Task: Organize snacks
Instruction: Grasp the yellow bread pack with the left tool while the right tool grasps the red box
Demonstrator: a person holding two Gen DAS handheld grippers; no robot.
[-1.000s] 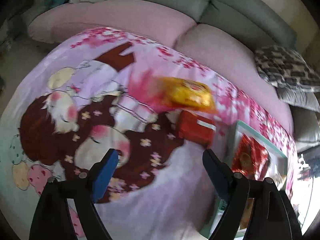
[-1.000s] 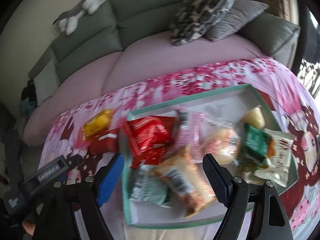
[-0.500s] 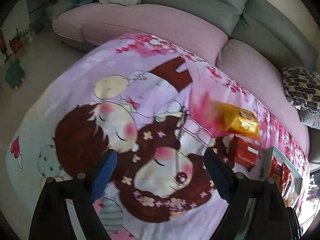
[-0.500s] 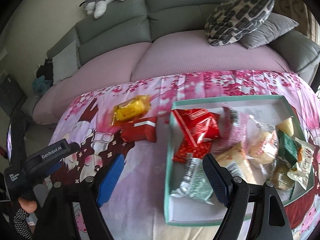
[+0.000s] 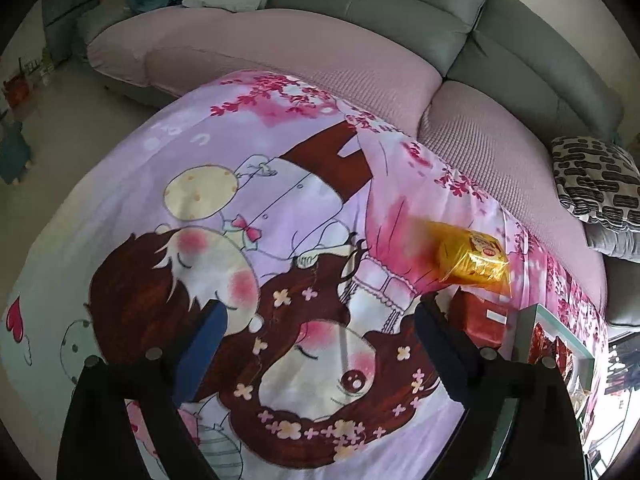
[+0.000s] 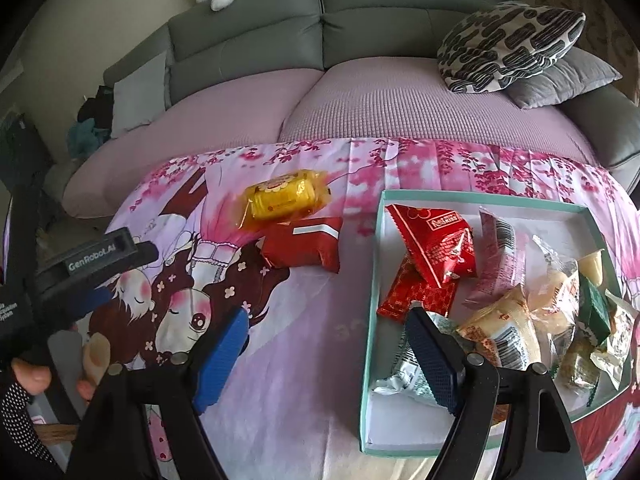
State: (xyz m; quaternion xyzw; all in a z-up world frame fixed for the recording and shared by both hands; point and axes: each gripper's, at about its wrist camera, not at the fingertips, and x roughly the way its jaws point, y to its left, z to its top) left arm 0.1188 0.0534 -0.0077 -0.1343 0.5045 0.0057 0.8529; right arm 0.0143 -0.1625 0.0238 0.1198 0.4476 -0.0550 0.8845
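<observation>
backing off with jaws just widened and empty, the left gripper [image 5: 316,344] leaves the yellow snack pack [image 5: 472,258] and red pack [image 6: 304,246] ahead-right on the cloth; the right gripper [image 6: 328,354], open and empty, now straddles the teal box [image 6: 370,300] edge.

Tray [image 5: 560,336] cut off, right edge

On the cartoon-print cloth [image 6: 304,360], yellow packet [image 6: 286,200] lies behind red packet [image 6: 304,250], touching it; both left of the tray [image 6: 370,320] holding heaped snack packets [image 6: 500,300]; sofa [image 6: 360,92] behind the cloth.
</observation>
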